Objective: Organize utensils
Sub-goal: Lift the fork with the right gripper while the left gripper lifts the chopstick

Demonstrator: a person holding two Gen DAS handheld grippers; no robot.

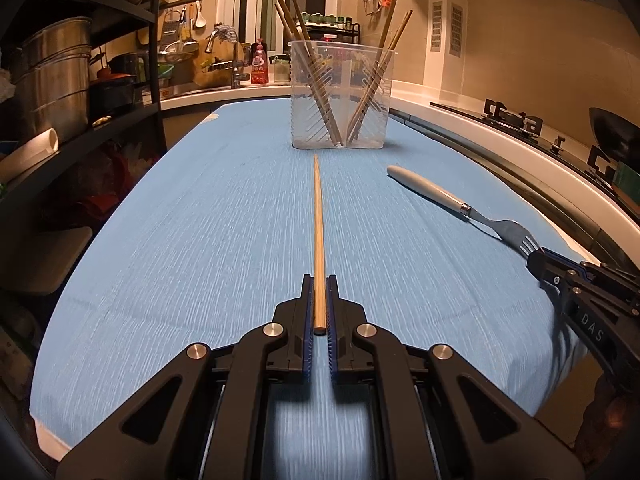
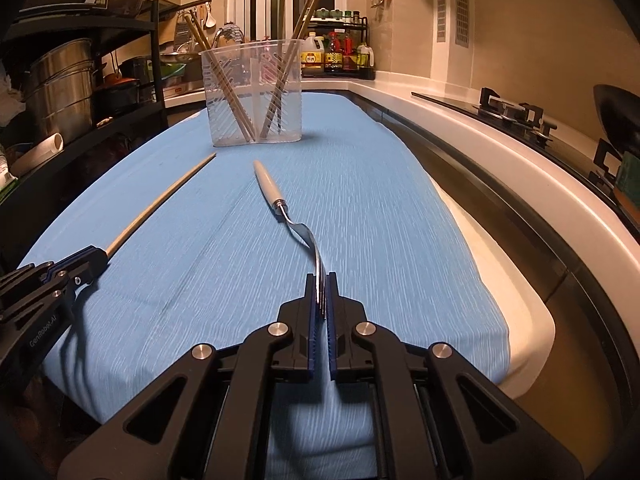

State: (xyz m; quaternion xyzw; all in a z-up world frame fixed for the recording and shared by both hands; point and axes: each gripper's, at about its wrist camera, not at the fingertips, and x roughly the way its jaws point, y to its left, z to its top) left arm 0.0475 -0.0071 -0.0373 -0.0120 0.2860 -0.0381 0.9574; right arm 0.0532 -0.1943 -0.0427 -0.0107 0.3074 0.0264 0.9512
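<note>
My left gripper (image 1: 319,285) is shut on the thick end of a wooden chopstick (image 1: 318,224), which points straight ahead toward a clear plastic two-compartment utensil holder (image 1: 342,96). The holder has several chopsticks leaning in both compartments. My right gripper (image 2: 320,284) is shut on the tines of a metal fork (image 2: 298,232) with a pale handle; the handle points ahead toward the holder (image 2: 252,96). In the left wrist view the fork (image 1: 436,196) lies to the right, with the right gripper (image 1: 538,266) at its tines. The chopstick (image 2: 160,204) and left gripper (image 2: 98,258) show at the left of the right wrist view.
A blue cloth (image 1: 200,240) covers the table. A black shelf rack with metal pots (image 1: 52,76) stands at the left. A white counter with a gas stove (image 2: 516,114) and a dark wok (image 2: 618,120) runs along the right. A sink and bottles are behind the holder.
</note>
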